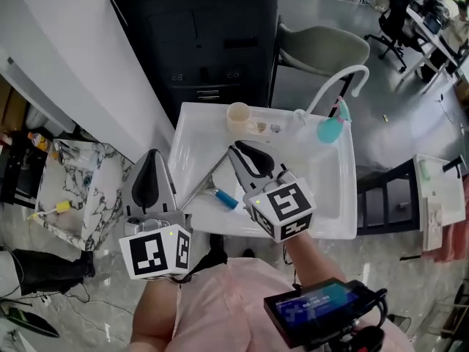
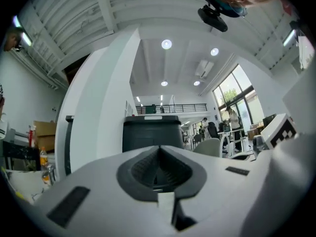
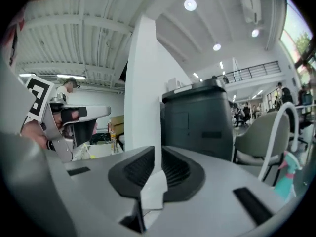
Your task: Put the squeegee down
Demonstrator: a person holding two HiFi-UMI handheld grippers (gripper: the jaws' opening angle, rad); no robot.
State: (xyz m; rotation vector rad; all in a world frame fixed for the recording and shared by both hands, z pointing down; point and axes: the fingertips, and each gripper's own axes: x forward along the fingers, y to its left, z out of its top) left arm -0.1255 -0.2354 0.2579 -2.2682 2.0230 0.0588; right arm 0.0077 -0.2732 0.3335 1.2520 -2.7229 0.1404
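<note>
The squeegee (image 1: 211, 188), a thin metal blade with a blue handle, lies loose in the white sink (image 1: 344, 222) in the head view. Both grippers hover above the sink's near side, pointing roughly level, and neither touches the squeegee. My left gripper (image 1: 152, 157) is over the sink's left rim; in the left gripper view its gripper (image 2: 159, 149) shows dark pads meeting, with nothing between them. My right gripper (image 1: 234, 151) is above the squeegee; in the right gripper view its gripper (image 3: 155, 154) has jaws all but together and empty.
A beige cup (image 1: 238, 116) stands at the sink's back edge. A white curved faucet (image 1: 338, 81) and a teal brush (image 1: 330, 129) are at the back right. A dark cabinet (image 1: 205, 42) and a chair (image 1: 322, 50) stand behind; a marbled box (image 1: 80, 189) is on the left.
</note>
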